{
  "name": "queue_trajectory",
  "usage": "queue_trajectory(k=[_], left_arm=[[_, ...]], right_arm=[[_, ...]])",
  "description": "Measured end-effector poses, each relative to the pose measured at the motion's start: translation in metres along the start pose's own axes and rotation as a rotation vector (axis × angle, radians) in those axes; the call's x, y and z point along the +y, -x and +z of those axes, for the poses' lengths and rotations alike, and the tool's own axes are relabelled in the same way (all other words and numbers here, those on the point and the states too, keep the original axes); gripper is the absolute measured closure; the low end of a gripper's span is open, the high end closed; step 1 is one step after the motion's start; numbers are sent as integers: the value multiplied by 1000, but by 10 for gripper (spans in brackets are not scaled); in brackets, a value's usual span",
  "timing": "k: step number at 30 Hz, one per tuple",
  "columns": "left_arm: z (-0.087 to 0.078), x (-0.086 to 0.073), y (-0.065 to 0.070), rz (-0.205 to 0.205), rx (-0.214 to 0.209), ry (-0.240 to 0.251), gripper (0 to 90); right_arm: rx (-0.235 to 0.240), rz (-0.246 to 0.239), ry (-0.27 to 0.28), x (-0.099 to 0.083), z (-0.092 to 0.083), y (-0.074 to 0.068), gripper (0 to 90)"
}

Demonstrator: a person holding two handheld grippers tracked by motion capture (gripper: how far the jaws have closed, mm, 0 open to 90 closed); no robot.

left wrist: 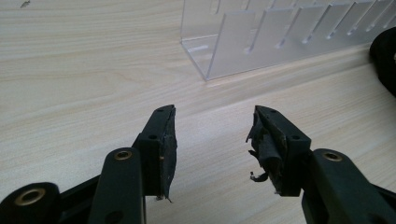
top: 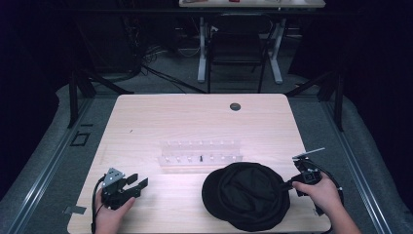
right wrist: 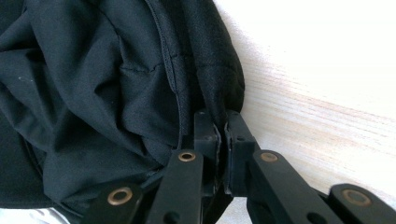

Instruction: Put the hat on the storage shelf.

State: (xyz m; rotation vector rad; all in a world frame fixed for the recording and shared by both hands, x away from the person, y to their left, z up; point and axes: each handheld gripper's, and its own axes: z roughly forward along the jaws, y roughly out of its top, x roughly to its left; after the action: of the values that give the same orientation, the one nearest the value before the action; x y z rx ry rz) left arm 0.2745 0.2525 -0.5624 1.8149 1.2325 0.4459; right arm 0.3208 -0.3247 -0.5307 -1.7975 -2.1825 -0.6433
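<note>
Left gripper (top: 137, 185) sat lower left of the high view on the table (top: 146, 117), jaws wide apart, nothing between them, pointing toward the clear rack (top: 199, 152) at frame centre. Cap (top: 246, 195) lay lower centre-right, inside up, well right of that gripper. Right gripper (top: 286, 184) at lower right was pinched nearly closed on the cap's right edge, fabric caught between its jaws. Rack lay just above the cap, long axis left-right; right hand much nearer, so likely it carries the cap.
</note>
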Motion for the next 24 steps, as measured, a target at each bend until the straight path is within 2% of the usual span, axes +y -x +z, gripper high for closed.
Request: queue_trajectory(k=[4, 7, 10, 15, 17, 19, 22, 24], left_arm=[[0, 0, 0, -1, 5, 1, 502], [0, 0, -1, -2, 5, 5, 502], [0, 0, -1, -3, 7, 6, 502], [0, 0, -1, -3, 8, 6, 502], [0, 0, -1, -3, 9, 6, 502], [-1, 0, -1, -4, 9, 6, 502], [0, 0, -1, -5, 8, 7, 502], [0, -1, -1, -6, 9, 5, 501]], right_arm=[[10, 19, 20, -1, 0, 0, 868], [16, 14, 6, -1, -3, 0, 871], [35, 36, 34, -3, -5, -2, 874], [45, 21, 18, -3, -12, -3, 876], [63, 11, 17, -3, -16, -3, 877], [108, 40, 56, -5, -20, -6, 877], [131, 34, 50, -5, -25, -6, 877], [179, 59, 76, -5, -30, -8, 877]])
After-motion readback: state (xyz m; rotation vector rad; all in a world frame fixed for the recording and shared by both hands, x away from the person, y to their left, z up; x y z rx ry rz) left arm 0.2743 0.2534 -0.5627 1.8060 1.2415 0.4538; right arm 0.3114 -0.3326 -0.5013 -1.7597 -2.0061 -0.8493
